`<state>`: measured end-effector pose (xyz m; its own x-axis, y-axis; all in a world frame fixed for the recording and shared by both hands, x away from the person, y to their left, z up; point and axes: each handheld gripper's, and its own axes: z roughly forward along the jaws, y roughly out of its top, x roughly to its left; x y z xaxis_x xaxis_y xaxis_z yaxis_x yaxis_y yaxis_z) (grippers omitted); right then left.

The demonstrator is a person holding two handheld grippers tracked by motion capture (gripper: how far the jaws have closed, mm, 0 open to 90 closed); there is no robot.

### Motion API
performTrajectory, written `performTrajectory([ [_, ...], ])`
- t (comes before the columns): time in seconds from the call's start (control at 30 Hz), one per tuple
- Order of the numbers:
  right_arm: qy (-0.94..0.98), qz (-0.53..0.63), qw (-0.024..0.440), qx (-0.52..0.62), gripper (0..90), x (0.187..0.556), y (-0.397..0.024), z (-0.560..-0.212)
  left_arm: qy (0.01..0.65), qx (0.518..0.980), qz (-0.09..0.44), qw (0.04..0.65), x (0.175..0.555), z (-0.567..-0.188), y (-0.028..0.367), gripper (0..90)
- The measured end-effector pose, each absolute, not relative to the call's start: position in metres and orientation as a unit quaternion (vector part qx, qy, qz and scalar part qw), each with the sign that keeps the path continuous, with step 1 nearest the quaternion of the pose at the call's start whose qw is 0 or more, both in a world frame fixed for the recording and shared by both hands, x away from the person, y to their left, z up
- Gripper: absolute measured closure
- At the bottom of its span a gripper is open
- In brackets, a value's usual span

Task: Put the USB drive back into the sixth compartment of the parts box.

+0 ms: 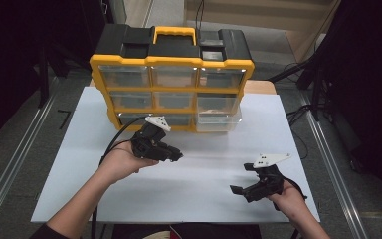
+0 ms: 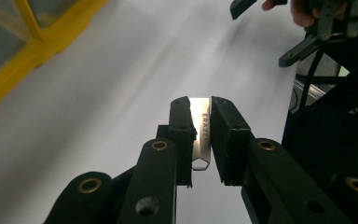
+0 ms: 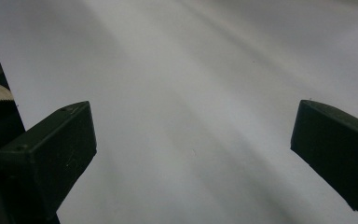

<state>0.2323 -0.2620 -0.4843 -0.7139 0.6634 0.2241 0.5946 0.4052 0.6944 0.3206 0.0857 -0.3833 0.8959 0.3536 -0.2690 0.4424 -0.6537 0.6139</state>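
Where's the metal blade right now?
In the left gripper view, the metal blade is clamped between the left gripper's jaws, above the white tabletop.

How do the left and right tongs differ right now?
The left tongs are shut on a small metal piece stamped ERAZER; the right tongs are wide open, gripping nothing. In the high view the left tongs sit nearer the yellow organizer, the right tongs by the table's near edge. Both are black, hand-held, over the white table.
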Motion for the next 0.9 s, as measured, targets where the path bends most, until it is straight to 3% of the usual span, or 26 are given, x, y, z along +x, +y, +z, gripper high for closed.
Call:
performTrajectory([
  [0.9, 0.835, 0.403, 0.041, 0.372, 0.0, 0.236, -0.259, -0.482, 0.173, 0.916, -0.057, 0.357, 0.34, -0.324, 0.063, 80.0],
])
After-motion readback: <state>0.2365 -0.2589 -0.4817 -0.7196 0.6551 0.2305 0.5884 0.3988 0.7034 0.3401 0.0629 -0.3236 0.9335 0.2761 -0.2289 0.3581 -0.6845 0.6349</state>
